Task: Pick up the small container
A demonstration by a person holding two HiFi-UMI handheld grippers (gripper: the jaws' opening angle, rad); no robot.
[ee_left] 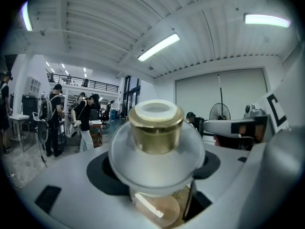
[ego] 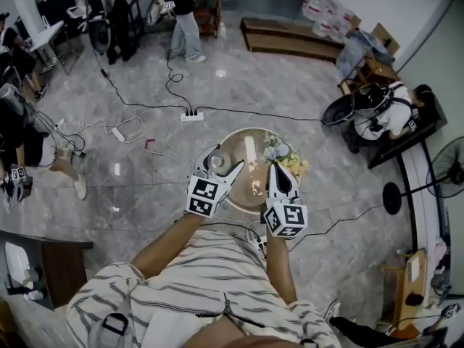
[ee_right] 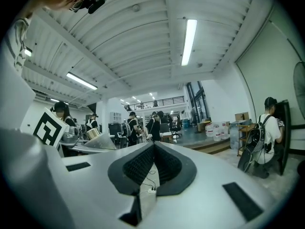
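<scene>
1. Head view: the left claw (ego: 220, 167) is up over the round surface (ego: 239, 147), and there's the small container (ego: 215, 161) right at its tips, above the surface's left edge. It's too small here to read its axis.
2. Same view: the right claw (ego: 279, 171) hangs beside it over the surface's right half, near the flowers (ego: 282, 154). Both bare forearms reach forward from the striped shirt (ego: 188, 281), close to parallel. The marker cubes face the camera, with the claws angled away from the body.
3. Left gripper view: here's the clear look. The small container sits between the two jaws, which stand fairly wide and clamp its frosted, rounded body on both sides. Its gold collar with the pale top points away from the camera. The long axis runs along the jaws, upright in the picture. Ceiling and far room fill the background, so this claw is aimed outward and a little up.
4. Right gripper view: jaws drawn together, ribbed pads meeting, nothing between them. At the left edge the other claw shows, gold collar glinting.
</scene>
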